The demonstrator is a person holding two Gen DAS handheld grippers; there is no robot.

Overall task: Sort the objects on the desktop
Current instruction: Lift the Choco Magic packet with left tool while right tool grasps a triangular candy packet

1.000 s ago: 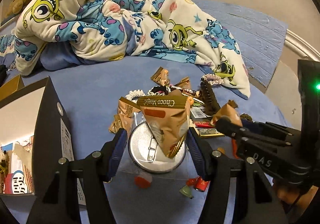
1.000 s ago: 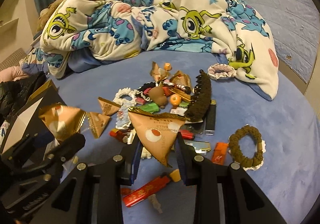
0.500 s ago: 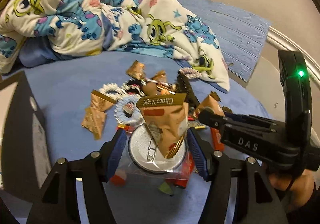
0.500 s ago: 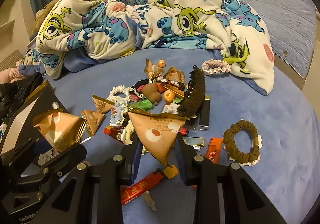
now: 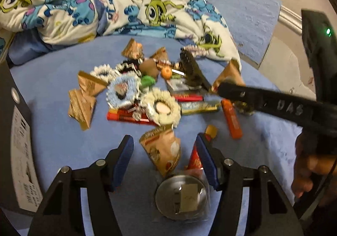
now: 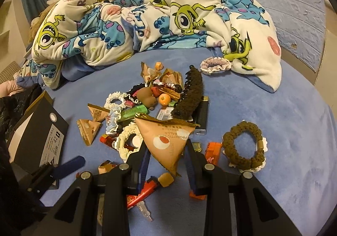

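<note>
My left gripper [image 5: 164, 139] is open low over the blue bed cover [image 5: 59, 143]. A brown snack packet [image 5: 163, 151] lies between its blue pads without touching them. A round silver tin in clear plastic [image 5: 182, 198] lies nearer the camera, between the finger arms. My right gripper [image 6: 168, 157] is shut on a second triangular brown snack packet [image 6: 166, 141], held above the pile of small objects [image 6: 147, 105]. In the left wrist view, that gripper [image 5: 227, 88] reaches in from the right with its packet [image 5: 229, 73]. One blue left pad [image 6: 71, 162] shows in the right wrist view.
A black shoebox [image 6: 38, 137] stands at the left. The pile holds scrunchies, lighters, a dark hair claw [image 6: 189, 94] and more brown packets. A brown scrunchie [image 6: 244, 147] lies to the right. A cartoon-print blanket [image 6: 147, 19] is bunched behind. A hand [image 5: 309, 162] holds the right gripper.
The left gripper has sunk toward the bed. The packet and the tin that sat between its jaws have left the pads and lie on the cover. The right gripper keeps its packet.
</note>
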